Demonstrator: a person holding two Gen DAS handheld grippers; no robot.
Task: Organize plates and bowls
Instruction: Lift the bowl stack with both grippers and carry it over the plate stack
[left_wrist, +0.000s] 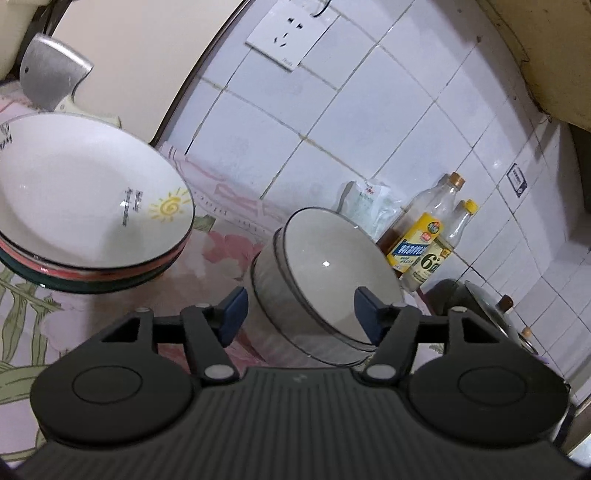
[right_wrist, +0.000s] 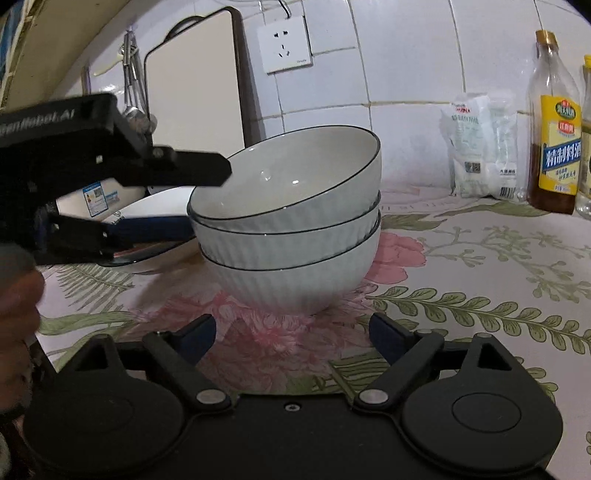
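A stack of three white ribbed bowls (right_wrist: 291, 236) with dark rims stands on the flowered tablecloth (right_wrist: 461, 266); the top bowl sits tilted. It also shows in the left wrist view (left_wrist: 325, 277). A stack of plates (left_wrist: 88, 206), the top one white with a sun drawing, lies left of the bowls. My left gripper (left_wrist: 301, 314) is open, its fingers on either side of the bowl stack's near rim, not touching. It shows from the side in the right wrist view (right_wrist: 207, 199), beside the top bowl. My right gripper (right_wrist: 291, 336) is open and empty, just in front of the bowls' base.
Two bottles (right_wrist: 554, 125) and a white packet (right_wrist: 480, 147) stand against the tiled wall at the right. A cutting board (right_wrist: 195, 85) leans on the wall behind the plates. A cleaver (left_wrist: 51, 74) hangs at the left. A pot lid (left_wrist: 491, 310) lies at the right.
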